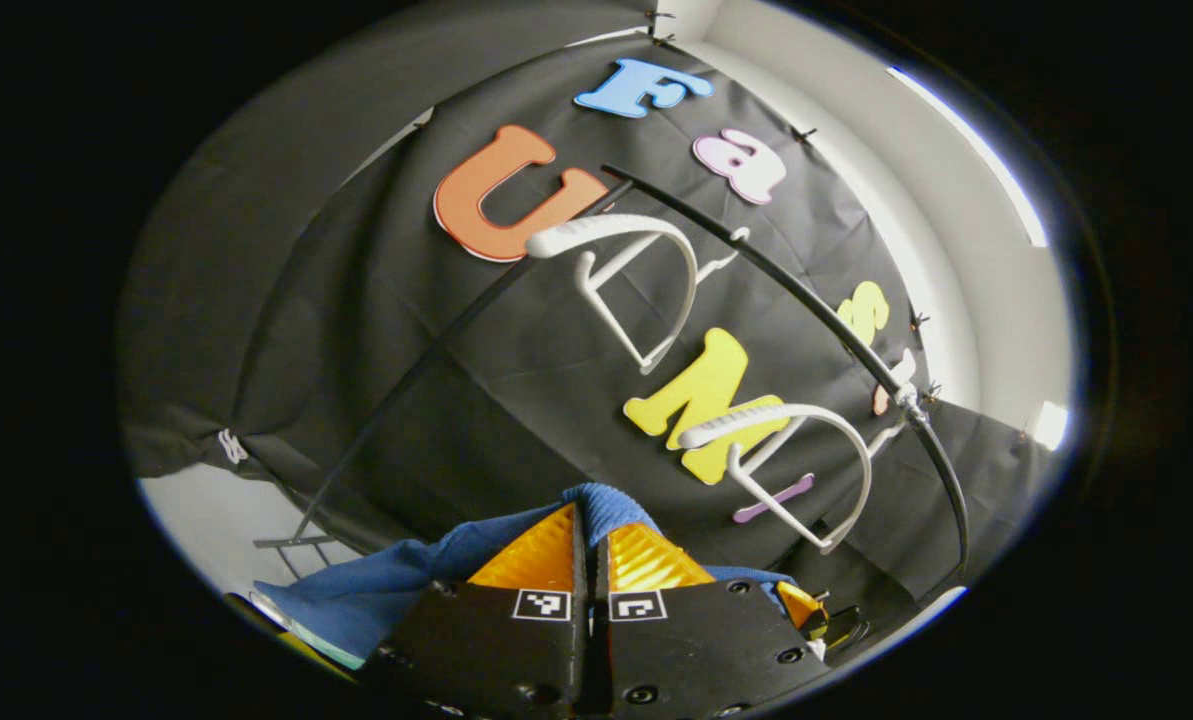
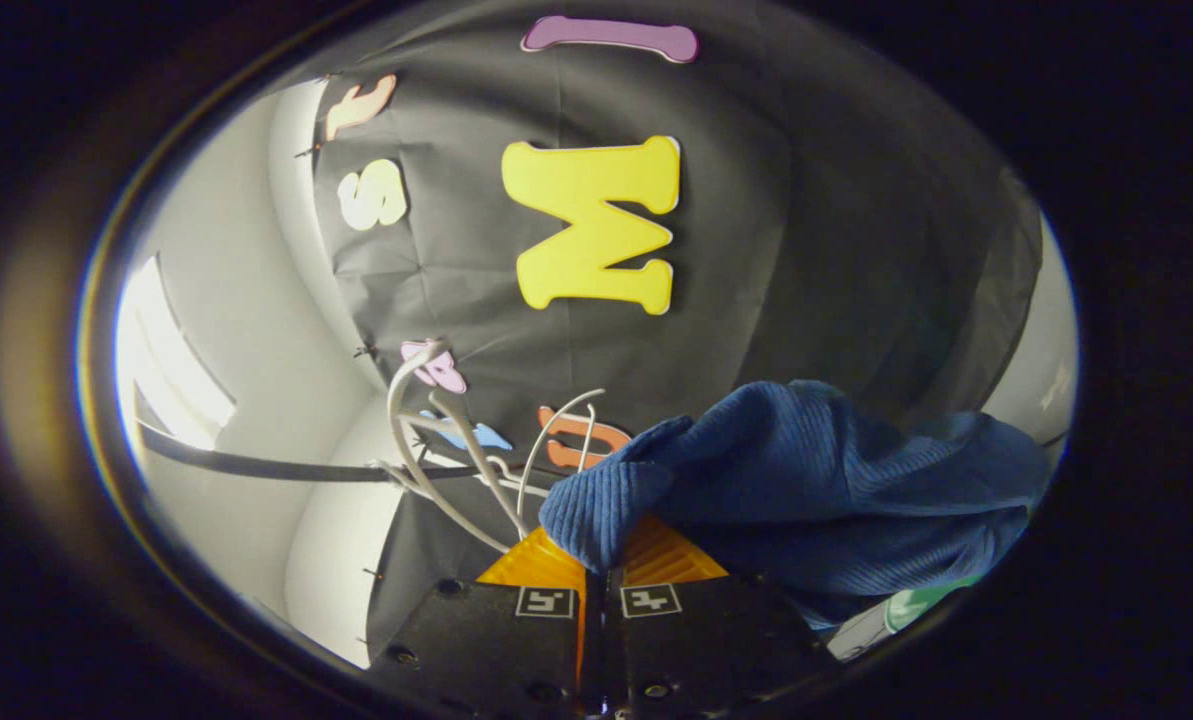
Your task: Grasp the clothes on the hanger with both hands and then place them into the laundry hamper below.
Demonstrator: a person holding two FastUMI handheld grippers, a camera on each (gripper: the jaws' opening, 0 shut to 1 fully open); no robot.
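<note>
While pinched shut on blue garment (image 1: pixel 396 585) at both hand-held grippers — left (image 1: pixel 589 545), right (image 2: pixel 601 555) | clear of hangers (image 1: pixel 636 290) ahead | hamper unseen | risks: thin fold slipping, snagging rail (image 1: pixel 806 290).

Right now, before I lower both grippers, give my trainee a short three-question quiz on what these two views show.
1. True or false: the left gripper is shut on the blue garment.
2. How many white hangers hang on the black rail in the left gripper view? A one, B two, C three.
3. What does the right gripper pinch?

Key: 1 true. 2 B. 3 A fold of the blue garment.
</note>
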